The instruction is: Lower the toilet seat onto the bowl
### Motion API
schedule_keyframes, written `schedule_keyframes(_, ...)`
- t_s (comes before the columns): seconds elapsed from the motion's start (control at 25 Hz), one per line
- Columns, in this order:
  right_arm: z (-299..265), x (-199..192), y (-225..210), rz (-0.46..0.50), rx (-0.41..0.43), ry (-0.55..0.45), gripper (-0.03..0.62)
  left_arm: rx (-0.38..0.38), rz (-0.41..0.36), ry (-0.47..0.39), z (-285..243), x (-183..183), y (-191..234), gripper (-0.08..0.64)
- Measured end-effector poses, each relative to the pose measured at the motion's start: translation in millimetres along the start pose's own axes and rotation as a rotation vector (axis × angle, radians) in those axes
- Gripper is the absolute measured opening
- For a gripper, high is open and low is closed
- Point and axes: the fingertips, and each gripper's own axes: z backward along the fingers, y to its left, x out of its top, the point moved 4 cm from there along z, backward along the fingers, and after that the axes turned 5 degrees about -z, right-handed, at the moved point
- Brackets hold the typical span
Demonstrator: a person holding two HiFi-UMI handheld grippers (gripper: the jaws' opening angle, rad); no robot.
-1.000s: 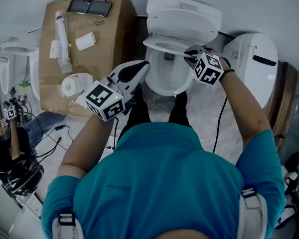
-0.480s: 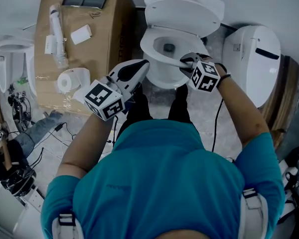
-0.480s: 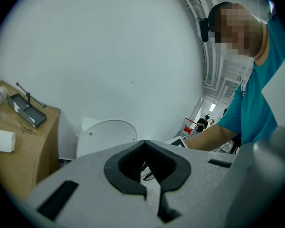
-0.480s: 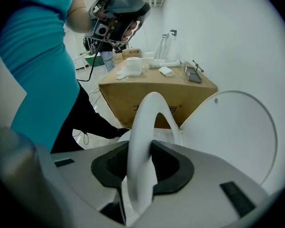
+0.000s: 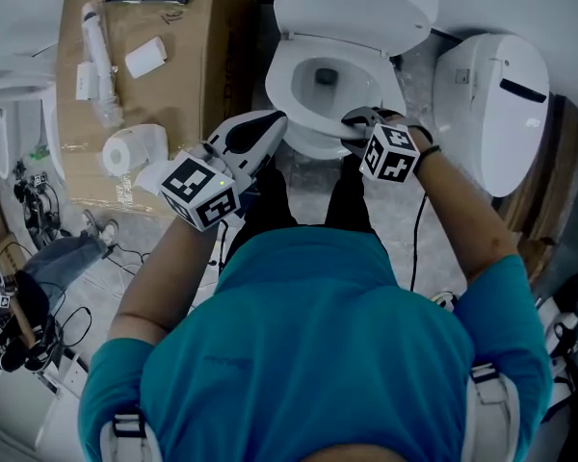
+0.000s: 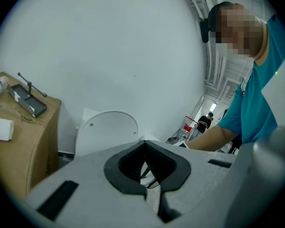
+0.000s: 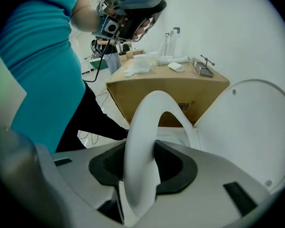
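The toilet seat (image 5: 282, 77) now lies low across the bowl (image 5: 315, 145), its ring close to flat with the bowl's inside showing through it; 1 second ago it hung tilted well above the bowl, its front edge lifted; whether it rests fully on the rim cannot be told. The lid (image 5: 356, 8) stands upright behind it, as before.

The right claw (image 5: 352, 120) is at the seat's front right edge, nearer the person's body than 1 second ago; its jaws have just been opening and now stand spread, with the white rim of the seat running up between them; a dark gap shows beside the rim on 1 side, so the pads do not pinch it.

The left claw (image 5: 270, 125) hovers just off the bowl's front left, apart from the seat, in much the same spot in the head view as earlier; its jaws are pressed together with nothing between them.

To the left of the toilet stands a cardboard box (image 5: 207, 65) with a toilet paper roll (image 5: 123, 152) on it; both sit a little higher in the head view than 1 second ago.
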Motion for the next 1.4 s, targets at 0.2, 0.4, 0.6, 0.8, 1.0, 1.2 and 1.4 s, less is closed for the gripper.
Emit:
schedule_keyframes(0.2, -11, -4, 7, -0.005, 0.018, 0.0, 0.16, -0.002, 0.016, 0.011, -2, -11, 3, 0.003)
schedule_keyframes(0.4, -24, -8, 16, -0.009, 0.032, 0.006, 0.17, -0.003, 0.028, 0.019, -2, -18, 4, 0.003)
schedule_keyframes(0.6, -40, -17, 30, 0.0, 0.047, 0.023, 0.184, 0.003, 0.036, 0.024, -1, -27, 5, 0.003)
schedule_keyframes(0.8, -53, -22, 40, 0.004, 0.058, 0.03, 0.193, 0.003, 0.045, 0.033, -1, -34, 4, 0.003)
schedule_keyframes(1.0, -66, -29, 48, 0.006, 0.074, 0.038, 0.204, 0.001, 0.049, 0.045, -3, -42, 4, 0.003)
schedule_keyframes(1.2, -76, -34, 54, 0.01, 0.077, 0.038, 0.212, 0.012, 0.047, 0.058, -6, -54, 10, 0.003)
schedule_keyframes(1.4, -88, -40, 63, 0.016, 0.083, 0.044, 0.219, 0.03, 0.037, 0.092, -9, -74, 15, 0.003)
